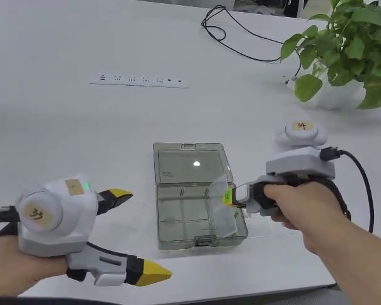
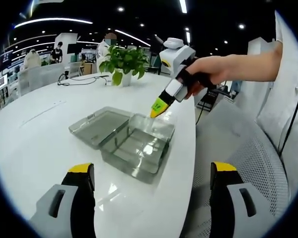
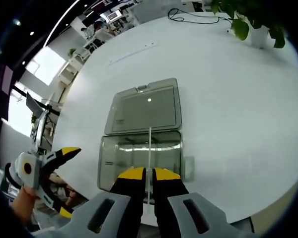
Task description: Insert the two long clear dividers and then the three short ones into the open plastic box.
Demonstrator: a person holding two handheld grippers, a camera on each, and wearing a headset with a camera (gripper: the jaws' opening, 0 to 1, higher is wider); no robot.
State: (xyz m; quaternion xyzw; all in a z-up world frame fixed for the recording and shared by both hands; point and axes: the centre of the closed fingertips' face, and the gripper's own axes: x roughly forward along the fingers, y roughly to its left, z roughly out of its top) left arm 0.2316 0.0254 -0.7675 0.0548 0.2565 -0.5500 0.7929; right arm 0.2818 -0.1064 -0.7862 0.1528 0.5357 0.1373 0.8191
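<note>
The clear plastic box (image 1: 178, 219) lies open on the white table, its lid (image 1: 190, 162) flat behind the base. My right gripper (image 1: 228, 197) is shut on a clear divider (image 1: 221, 213), which it holds upright over the right part of the base. In the right gripper view the divider (image 3: 149, 144) shows edge-on as a thin line running front to back across the base (image 3: 119, 153), with the gripper (image 3: 148, 174) pinching its near end. My left gripper (image 1: 138, 235) stands open and empty, left of the box and apart from it; its jaws (image 2: 151, 171) are spread wide toward the box (image 2: 134, 144).
A white power strip (image 1: 140, 80) lies far back. A potted plant (image 1: 349, 51) and a black cable (image 1: 241, 38) sit at the back right. A small clear piece (image 3: 188, 167) lies just right of the base. The table's front edge (image 1: 241, 289) runs close below the box.
</note>
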